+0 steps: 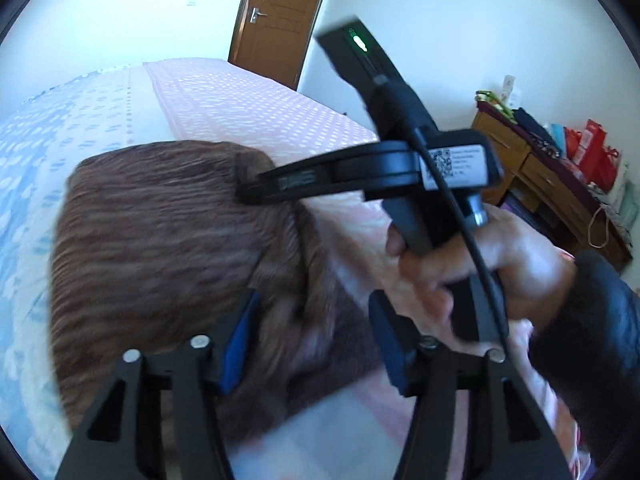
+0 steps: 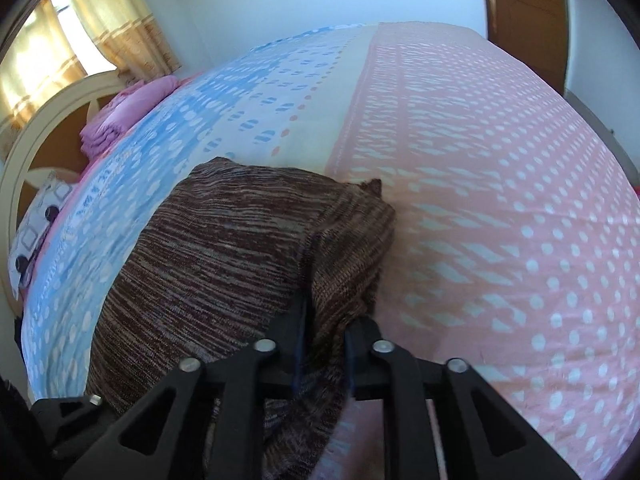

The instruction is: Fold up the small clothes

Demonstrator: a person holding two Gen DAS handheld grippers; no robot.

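A brown striped knit garment lies folded on the bed, reaching from the blue part of the sheet onto the pink part. My left gripper hovers over its near edge, blue pads well apart and pressing on nothing. In the same view a hand holds my right gripper, whose tips rest at the garment's far right corner. In the right wrist view the right gripper stands partly open around a thick fold of the garment; the cloth sits slack between the pads.
The bed sheet is pink with white dots on the right and blue on the left. Folded pink bedding and a headboard lie at the far left. A wooden door and a cluttered wooden dresser stand beyond the bed.
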